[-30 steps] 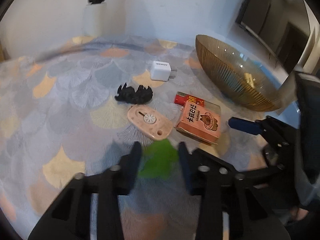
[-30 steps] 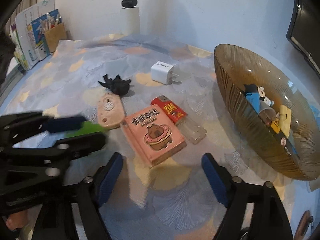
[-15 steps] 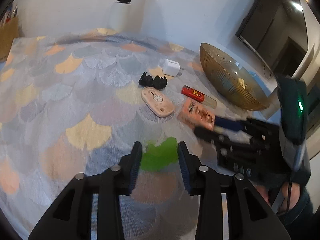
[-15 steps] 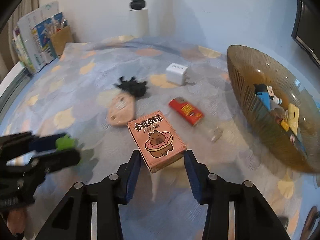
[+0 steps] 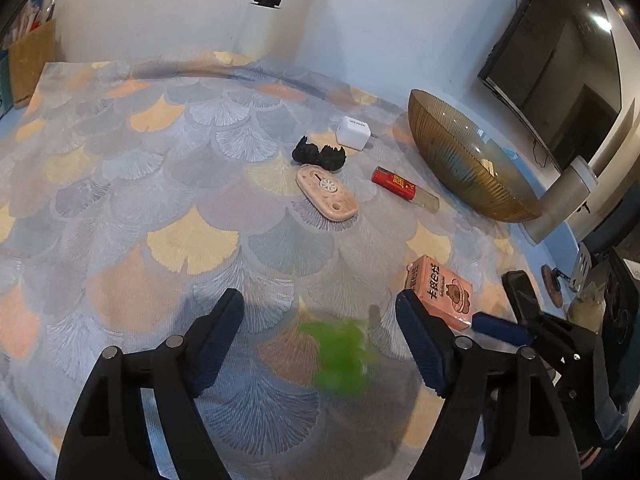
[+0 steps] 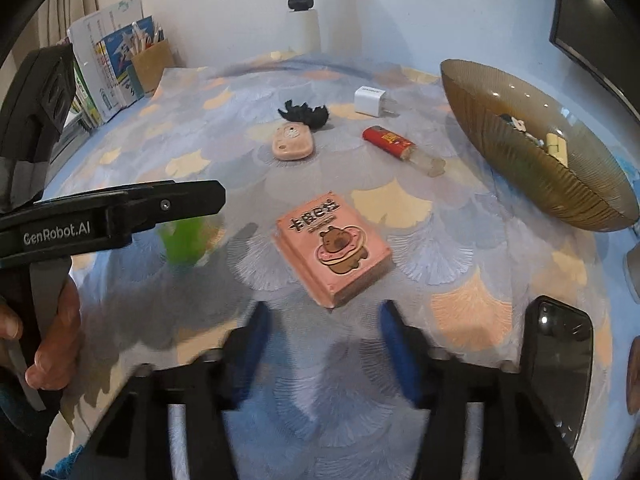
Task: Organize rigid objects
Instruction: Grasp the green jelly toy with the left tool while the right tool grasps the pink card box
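My left gripper [image 5: 320,344] is open; a blurred green toy [image 5: 340,352] lies on the cloth between and below its fingers, also in the right wrist view [image 6: 182,240]. My right gripper [image 6: 324,344] is open, just behind a pink card box [image 6: 334,250] that lies flat on the cloth; the box shows in the left wrist view [image 5: 440,296] too. Farther back lie a pink oval case [image 6: 292,142], a black figure [image 6: 306,114], a white charger [image 6: 368,100] and a red lighter [image 6: 390,142]. An amber glass bowl [image 6: 500,148] at the right holds small toys.
A patterned cloth [image 5: 160,200] covers the table. A dark phone [image 6: 558,356] lies near the front right edge. Books and a pen holder [image 6: 150,64] stand at the back left. A monitor [image 5: 560,52] hangs at the right wall.
The left gripper opened and let go of the green toy, which now lies on the cloth. The right gripper opened and released the pink box, drawing back slightly.
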`<state>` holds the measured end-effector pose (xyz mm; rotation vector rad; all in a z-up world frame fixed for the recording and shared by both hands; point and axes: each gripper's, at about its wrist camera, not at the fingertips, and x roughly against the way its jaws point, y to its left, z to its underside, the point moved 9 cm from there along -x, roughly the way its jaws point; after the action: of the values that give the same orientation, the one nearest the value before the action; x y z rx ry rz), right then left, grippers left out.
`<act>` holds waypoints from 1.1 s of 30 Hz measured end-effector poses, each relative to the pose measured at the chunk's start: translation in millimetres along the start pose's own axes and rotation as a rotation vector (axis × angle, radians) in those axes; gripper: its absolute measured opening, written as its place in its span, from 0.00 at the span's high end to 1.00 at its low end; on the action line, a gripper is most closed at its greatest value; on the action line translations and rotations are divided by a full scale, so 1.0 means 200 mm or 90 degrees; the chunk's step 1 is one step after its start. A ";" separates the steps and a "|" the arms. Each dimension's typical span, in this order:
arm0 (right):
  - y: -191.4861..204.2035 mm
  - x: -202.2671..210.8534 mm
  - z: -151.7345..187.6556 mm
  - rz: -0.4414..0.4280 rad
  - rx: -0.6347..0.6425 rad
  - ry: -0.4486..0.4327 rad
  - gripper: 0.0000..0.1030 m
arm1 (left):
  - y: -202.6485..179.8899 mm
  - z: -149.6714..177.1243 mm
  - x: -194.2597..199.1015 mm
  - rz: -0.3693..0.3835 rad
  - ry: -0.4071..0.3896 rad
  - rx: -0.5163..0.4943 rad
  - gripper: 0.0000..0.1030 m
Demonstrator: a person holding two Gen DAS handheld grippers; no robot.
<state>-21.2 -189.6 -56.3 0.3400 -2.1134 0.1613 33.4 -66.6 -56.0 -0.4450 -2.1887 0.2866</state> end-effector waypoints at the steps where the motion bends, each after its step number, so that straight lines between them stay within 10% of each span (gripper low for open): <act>1: 0.00 -0.01 -0.01 0.007 0.002 0.001 0.40 | 0.00 0.01 0.00 0.001 0.002 0.000 0.25; 14: -0.08 -0.11 -0.13 0.010 0.018 0.019 0.17 | -0.06 0.11 0.05 -0.011 0.016 -0.048 0.26; 19: -0.04 -0.09 -0.14 -0.007 0.034 -0.008 0.48 | -0.10 0.13 0.03 -0.041 0.021 -0.078 0.30; 23: -0.02 -0.06 -0.12 -0.010 0.036 -0.011 0.54 | -0.11 0.13 0.03 -0.063 0.011 -0.090 0.71; 33: 0.06 0.09 0.03 -0.042 0.010 -0.017 0.57 | -0.11 0.06 0.19 0.002 -0.048 -0.051 0.71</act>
<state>-39.5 -182.7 -43.9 0.4235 -2.1256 0.1349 -3.1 -71.3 -28.7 -0.4882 -2.2787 0.2207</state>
